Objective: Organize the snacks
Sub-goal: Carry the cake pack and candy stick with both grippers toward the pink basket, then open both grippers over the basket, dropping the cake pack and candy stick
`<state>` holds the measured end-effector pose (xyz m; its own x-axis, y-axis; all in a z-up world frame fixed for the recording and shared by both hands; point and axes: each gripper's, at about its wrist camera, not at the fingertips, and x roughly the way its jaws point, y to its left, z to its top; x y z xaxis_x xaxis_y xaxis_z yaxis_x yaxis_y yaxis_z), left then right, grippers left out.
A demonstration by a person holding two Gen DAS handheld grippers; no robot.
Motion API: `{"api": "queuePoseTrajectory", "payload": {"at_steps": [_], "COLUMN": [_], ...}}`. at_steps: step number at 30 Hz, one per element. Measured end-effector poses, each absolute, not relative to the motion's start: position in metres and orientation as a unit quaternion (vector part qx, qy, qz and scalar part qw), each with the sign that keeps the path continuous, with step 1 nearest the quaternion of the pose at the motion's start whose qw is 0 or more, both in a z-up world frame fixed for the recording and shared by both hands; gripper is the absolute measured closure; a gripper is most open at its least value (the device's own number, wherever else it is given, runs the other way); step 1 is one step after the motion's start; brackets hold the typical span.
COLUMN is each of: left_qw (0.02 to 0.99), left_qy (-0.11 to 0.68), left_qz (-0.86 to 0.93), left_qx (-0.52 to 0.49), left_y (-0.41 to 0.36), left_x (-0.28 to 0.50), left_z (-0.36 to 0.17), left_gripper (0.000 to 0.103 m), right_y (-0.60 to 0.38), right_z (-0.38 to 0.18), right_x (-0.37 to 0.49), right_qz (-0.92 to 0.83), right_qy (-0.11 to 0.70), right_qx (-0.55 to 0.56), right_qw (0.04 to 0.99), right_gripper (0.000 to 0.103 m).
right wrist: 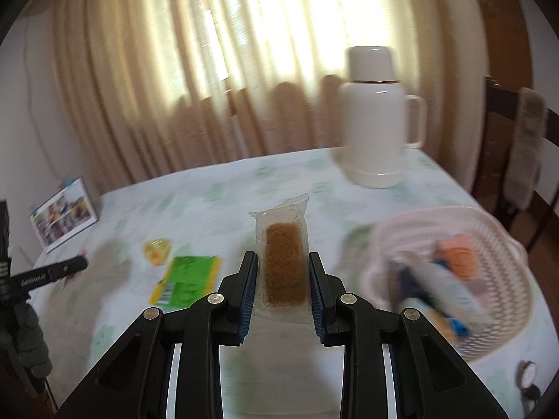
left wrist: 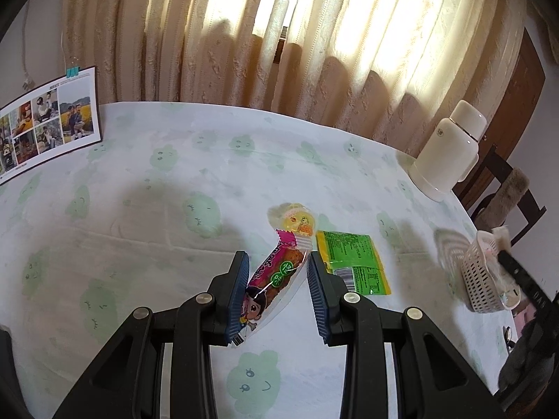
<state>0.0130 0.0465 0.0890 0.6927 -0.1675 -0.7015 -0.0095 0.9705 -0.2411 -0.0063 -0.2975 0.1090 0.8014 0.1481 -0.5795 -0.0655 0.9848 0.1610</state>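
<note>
Right gripper (right wrist: 283, 288) clamps clear brown snack pack (right wrist: 283, 262).

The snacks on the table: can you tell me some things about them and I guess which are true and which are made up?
1. The left gripper holds a pink snack bar. True.
2. The right gripper is empty. False: it is shut on a clear packet with a brown snack inside.
3. The green packet lies in the basket. False: it lies flat on the tablecloth.
4. The basket already has snacks in it. True.
5. The white flask has tipped over. False: it stands upright.
</note>
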Motion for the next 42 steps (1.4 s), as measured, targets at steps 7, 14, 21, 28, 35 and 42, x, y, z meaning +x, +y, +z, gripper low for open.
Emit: {"api": "queuePoseTrajectory", "payload": {"at_steps": [7,14,21,28,35,42], "left_qw": [0.909,0.904,0.907,0.907,0.897,0.885], "left_qy": [0.402,0.411,0.405,0.398,0.398,0.387], "left_qz": [-0.050,-0.067,-0.088,-0.135,-0.192,-0.255], "left_qx": [-0.104,-0.097,-0.075,-0.034,0.020,0.054], "left_y": [0.035,0.018,-0.012,-0.074,-0.158,-0.232], "left_x": [0.016,0.013,0.007,0.003,0.005,0.009], "left_z": [0.082,0.084,0.101,0.118,0.124,0.131], "left_gripper": [0.072,0.072,0.072,0.072,0.072,0.072], "right_y": [-0.353,-0.402,-0.434,-0.440,-0.446,-0.454], "right_z": [0.113,0.108,0.098,0.093,0.092,0.081], "right_x": [-0.017,-0.023,-0.041,-0.062,-0.076,-0.077], "right_qz": [-0.018,-0.073,-0.108,-0.153,-0.180,-0.179], "right_qy": [0.293,0.284,0.256,0.217,0.183,0.187], "right_qx": [0.101,0.128,0.166,0.151,0.144,0.155], "right_qw": [0.951,0.948,0.946,0.952,0.956,0.954], "right_gripper": [0.073,0.056,0.034,0.034,0.034,0.034]}}
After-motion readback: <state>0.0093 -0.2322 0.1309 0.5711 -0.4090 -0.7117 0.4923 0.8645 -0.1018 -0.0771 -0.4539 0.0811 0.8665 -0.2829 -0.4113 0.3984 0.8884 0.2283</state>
